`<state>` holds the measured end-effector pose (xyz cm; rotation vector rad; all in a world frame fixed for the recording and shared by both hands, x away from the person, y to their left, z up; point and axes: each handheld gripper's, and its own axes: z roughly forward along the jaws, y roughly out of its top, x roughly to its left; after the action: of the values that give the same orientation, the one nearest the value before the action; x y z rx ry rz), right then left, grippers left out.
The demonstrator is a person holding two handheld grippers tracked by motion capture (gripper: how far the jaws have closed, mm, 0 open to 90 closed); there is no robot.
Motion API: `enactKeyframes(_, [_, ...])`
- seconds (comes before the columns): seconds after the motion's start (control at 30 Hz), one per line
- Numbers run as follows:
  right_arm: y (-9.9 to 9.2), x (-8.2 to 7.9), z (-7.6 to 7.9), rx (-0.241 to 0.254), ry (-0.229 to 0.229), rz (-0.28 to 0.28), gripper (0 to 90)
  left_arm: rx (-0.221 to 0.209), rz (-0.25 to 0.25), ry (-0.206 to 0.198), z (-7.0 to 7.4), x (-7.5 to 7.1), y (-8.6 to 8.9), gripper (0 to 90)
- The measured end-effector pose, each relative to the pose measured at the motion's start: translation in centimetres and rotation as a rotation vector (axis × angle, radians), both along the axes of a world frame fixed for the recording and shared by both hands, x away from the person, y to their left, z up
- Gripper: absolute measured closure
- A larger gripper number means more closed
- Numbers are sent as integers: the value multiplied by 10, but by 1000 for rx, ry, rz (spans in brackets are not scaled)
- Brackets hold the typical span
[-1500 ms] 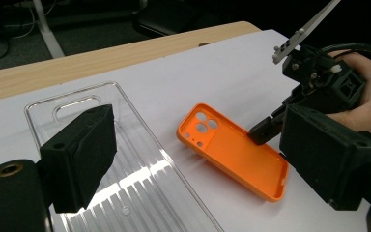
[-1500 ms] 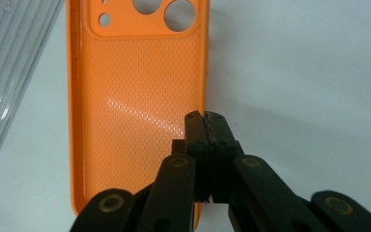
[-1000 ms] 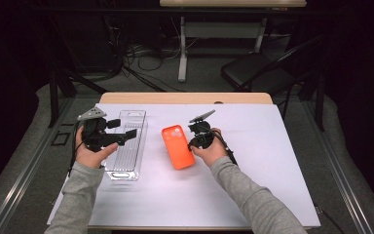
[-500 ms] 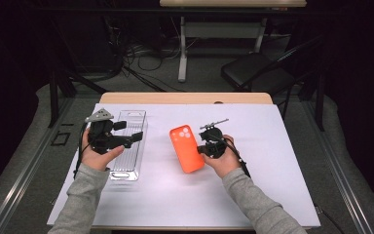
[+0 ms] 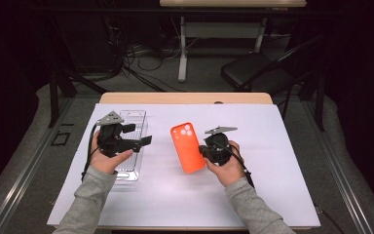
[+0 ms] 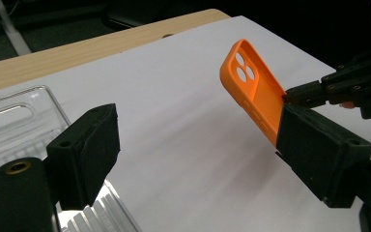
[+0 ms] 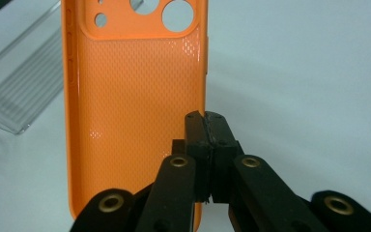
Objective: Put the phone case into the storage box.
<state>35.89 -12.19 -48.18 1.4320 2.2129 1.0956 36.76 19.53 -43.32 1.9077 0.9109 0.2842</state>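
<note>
Compared with the high view 1 second earlier, the orange silicone phone case (image 5: 188,147) has moved rightward and toward the lower part of the frame with the right gripper (image 5: 205,151), so that a wider strip of bare white table cover (image 5: 272,146) now separates it from the clear ribbed plastic tray (image 5: 129,146). The left gripper (image 5: 143,141) has shifted slightly down the frame and hangs over the tray's middle.

High view: the case sits just right of the frame's centre, long axis tilted, camera cut-outs at its upper end. The right gripper's jaws are pressed together on the case's right edge. The left gripper's jaws stand apart with nothing between them.

Right gripper view: the case (image 7: 135,111) fills the left half of the frame. Its inner face is matt with a fine dimpled grid, its rim is raised and smooth, and 3 round openings show at the top. The 2 black jaws meet in the lower centre, pinching the rim. The tray (image 7: 24,87) lies at upper left, transparent, with parallel ridges.

Left gripper view: 2 blocky black fingers (image 6: 84,154) frame the scene. The case (image 6: 253,92), at upper right, is held edge-on and raised off the white cover by the right gripper (image 6: 290,96). The tray (image 6: 19,121) at left has a glossy moulded wall. A strip of pale wooden tabletop (image 6: 77,50) crosses the upper left.
</note>
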Motion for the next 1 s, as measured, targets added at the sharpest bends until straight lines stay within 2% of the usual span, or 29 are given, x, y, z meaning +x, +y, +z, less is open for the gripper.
enactKeyframes(0.13, [-3,-5,0,30,-34,-10,898,-5,-11,6,-3,-1,-5,161])
enactKeyframes(0.5, [-5,-14,1,44,-119,-22,898,-21,-50,20,-9,-5,-21,219])
enactKeyframes(0.6, [-5,-16,-1,43,-120,-24,898,-33,-60,22,-9,-6,-25,245])
enactKeyframes(0.77, [-5,-18,-3,46,-129,-27,898,-72,-75,58,-12,-7,-28,272])
enactKeyframes(1.0, [-4,-23,0,50,-155,-24,898,-63,-89,77,-16,-9,-35,310])
